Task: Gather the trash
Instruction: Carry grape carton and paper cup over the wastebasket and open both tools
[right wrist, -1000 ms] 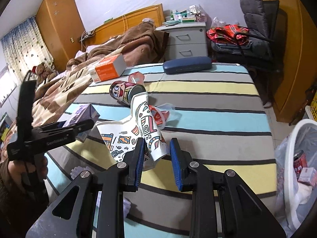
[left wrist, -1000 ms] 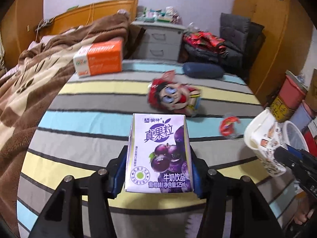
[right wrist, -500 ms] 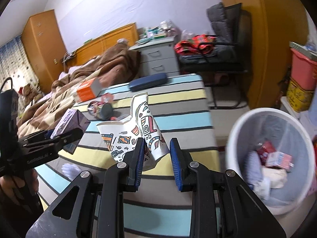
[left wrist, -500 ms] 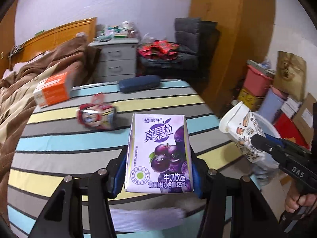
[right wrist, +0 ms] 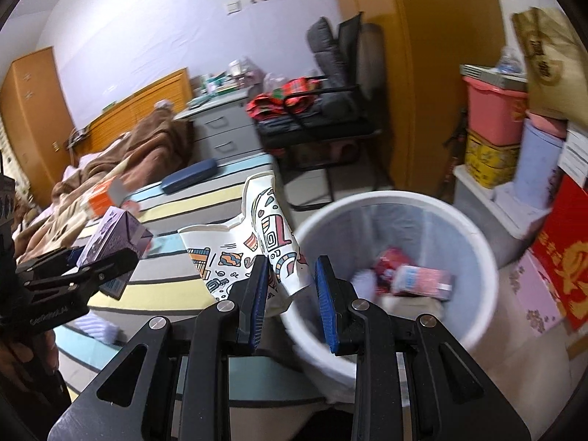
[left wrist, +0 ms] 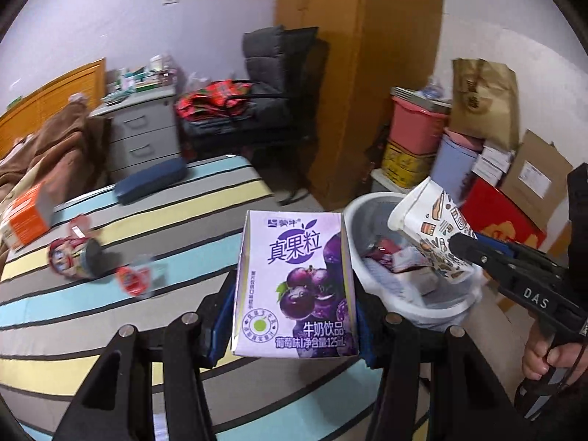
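Note:
My left gripper (left wrist: 294,316) is shut on a purple grape milk carton (left wrist: 296,286), held upright over the bed's edge; the carton also shows in the right wrist view (right wrist: 117,235). My right gripper (right wrist: 290,283) holds a torn patterned paper cup (right wrist: 253,250) between its blue pads, over the near rim of a white trash bin (right wrist: 474,242). The cup (left wrist: 430,228) shows above the bin (left wrist: 354,213) in the left wrist view. The bin holds wrappers and paper.
On the striped bedspread (left wrist: 110,330) lie a crushed red can (left wrist: 70,257), a red-lidded plastic cup (left wrist: 134,279), an orange box (left wrist: 24,217) and a dark blue case (left wrist: 150,180). Stacked boxes and tubs (right wrist: 492,125) stand behind the bin. A chair (right wrist: 330,110) stands by the wardrobe.
Both grippers have swung right from over the bed towards the bin. The paper cup is now over the bin's rim. The carton stays gripped.

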